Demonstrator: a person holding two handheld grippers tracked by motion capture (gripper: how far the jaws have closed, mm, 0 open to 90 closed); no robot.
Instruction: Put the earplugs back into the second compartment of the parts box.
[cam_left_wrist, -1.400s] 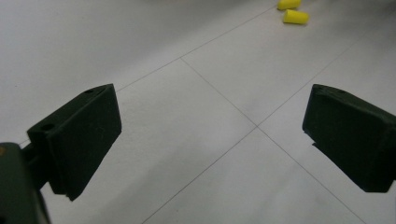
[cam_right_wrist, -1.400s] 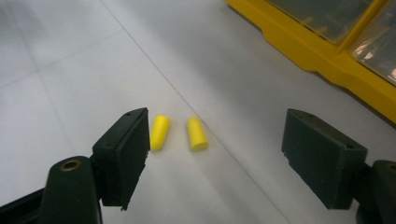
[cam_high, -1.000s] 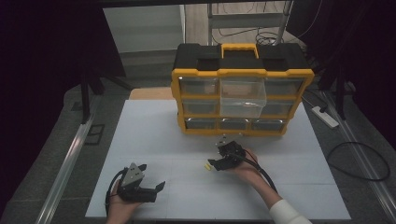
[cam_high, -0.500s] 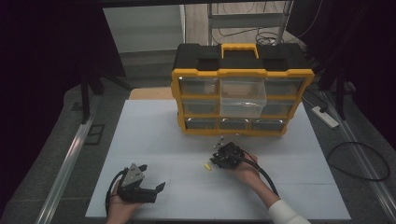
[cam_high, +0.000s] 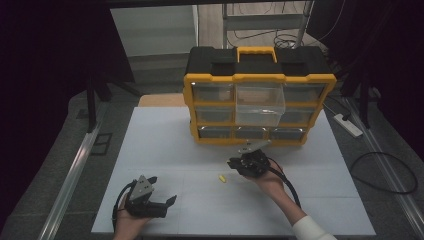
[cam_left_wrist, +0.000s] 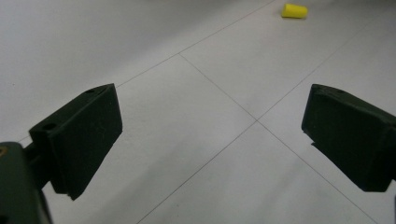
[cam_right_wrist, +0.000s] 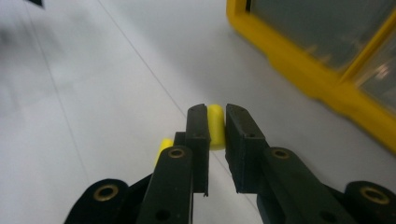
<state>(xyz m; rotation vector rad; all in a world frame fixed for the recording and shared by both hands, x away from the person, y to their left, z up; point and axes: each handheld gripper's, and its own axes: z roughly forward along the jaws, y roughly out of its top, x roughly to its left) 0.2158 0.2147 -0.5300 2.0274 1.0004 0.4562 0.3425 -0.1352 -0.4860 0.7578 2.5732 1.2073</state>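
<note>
Right claw (cam_right_wrist: 215, 122): you pinch a yellow earplug (cam_right_wrist: 215, 125), jaws just closed on it.
Left claw (cam_left_wrist: 210, 135): spread, near-left on tabletop (cam_high: 165, 150).
Second earplug (cam_high: 220, 178): lying between your claws.

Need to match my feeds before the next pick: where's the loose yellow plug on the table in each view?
High view: loose yellow plug lies on the white table, left of the right gripper.
Left gripper view: plug at top edge, right of centre.
Right gripper view: plug peeking out left of the jaws, beside the held plug.
Shared landmark: the table's thin seam lines.
</note>
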